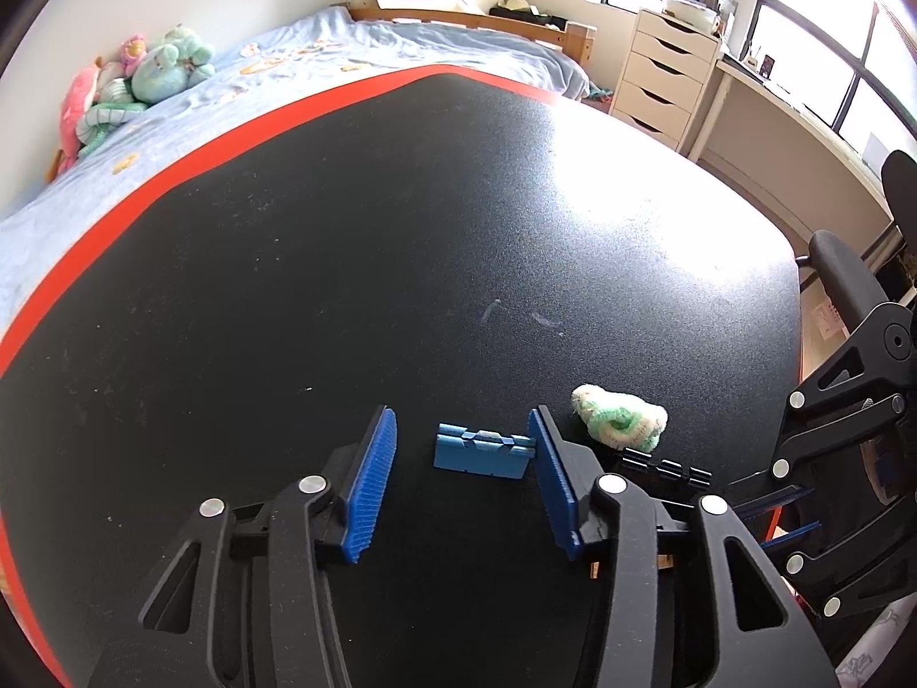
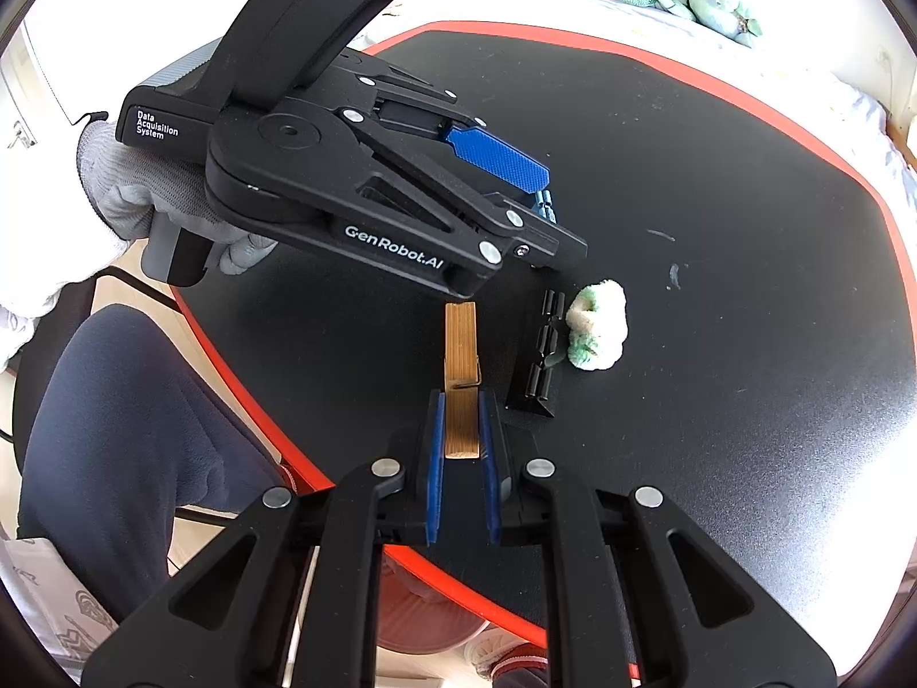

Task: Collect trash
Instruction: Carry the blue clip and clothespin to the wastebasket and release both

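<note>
1. Wooden block sits clamped between the blue pads of the right tongs, its long side running straight ahead from the tips, above the black table.
2. Left tongs are spread wide and hold nothing; a small blue plastic piece lies on the table between their tips, touching the right pad.
3. Just right of the left tongs' tip lies a crumpled green-and-white wad, with a black ridged strip beside it.
4. Seen from the right tongs, the strip and wad lie ahead and to the right, touching each other.
</note>
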The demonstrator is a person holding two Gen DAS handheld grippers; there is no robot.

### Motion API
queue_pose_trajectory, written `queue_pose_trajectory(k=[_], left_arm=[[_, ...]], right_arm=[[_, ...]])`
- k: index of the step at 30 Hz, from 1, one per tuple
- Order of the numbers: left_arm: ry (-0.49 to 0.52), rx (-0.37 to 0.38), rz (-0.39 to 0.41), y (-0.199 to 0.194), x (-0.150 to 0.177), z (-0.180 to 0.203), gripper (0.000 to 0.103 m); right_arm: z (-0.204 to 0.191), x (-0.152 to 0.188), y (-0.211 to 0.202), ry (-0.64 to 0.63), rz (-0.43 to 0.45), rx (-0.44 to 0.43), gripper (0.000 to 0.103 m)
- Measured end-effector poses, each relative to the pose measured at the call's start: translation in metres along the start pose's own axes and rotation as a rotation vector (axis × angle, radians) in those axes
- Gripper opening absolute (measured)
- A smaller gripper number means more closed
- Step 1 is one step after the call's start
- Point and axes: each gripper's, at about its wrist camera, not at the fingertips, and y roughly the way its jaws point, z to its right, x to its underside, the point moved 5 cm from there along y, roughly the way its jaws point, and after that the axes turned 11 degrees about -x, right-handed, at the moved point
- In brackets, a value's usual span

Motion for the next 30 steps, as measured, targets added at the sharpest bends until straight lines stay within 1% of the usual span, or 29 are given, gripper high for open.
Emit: queue_pose_trajectory(k=[1,2,8,12,20,25,30], left_arm=[[-0.002,-0.002,-0.004,0.0,0.0,-0.001,0.035],[-0.006,-0.003,-0.009,-0.001,0.0,-0.002,0.033],[-0.031,-0.023,-0.027,-0.004,0.003,-0.004,0.032],[-0.066,-0.039,-0.028,-0.014,0.007,-0.007,0.032],[-0.152,-0.079,-0.015,-0.056,0.021,-0.005,0.032],[-0.186,-0.099,-0.004,-0.085,0.034,0.007,0.032],[-0.214,-0.098,0.016,-0.115,0.046,0.024,0.032]], right_arm=[[0.0,0.0,0.0,0.001,0.0,0.002,0.011],[-0.001,0.0,0.0,-0.001,0.0,0.005,0.011],[-0.005,0.002,0.002,0.004,0.007,0.015,0.011],[-0.009,0.003,-0.004,0.007,0.025,0.02,0.011],[-0.026,0.009,-0.034,0.006,0.063,0.035,0.011],[-0.036,0.018,-0.057,0.01,0.083,0.05,0.011],[-0.05,0.026,-0.08,0.02,0.109,0.056,0.011]])
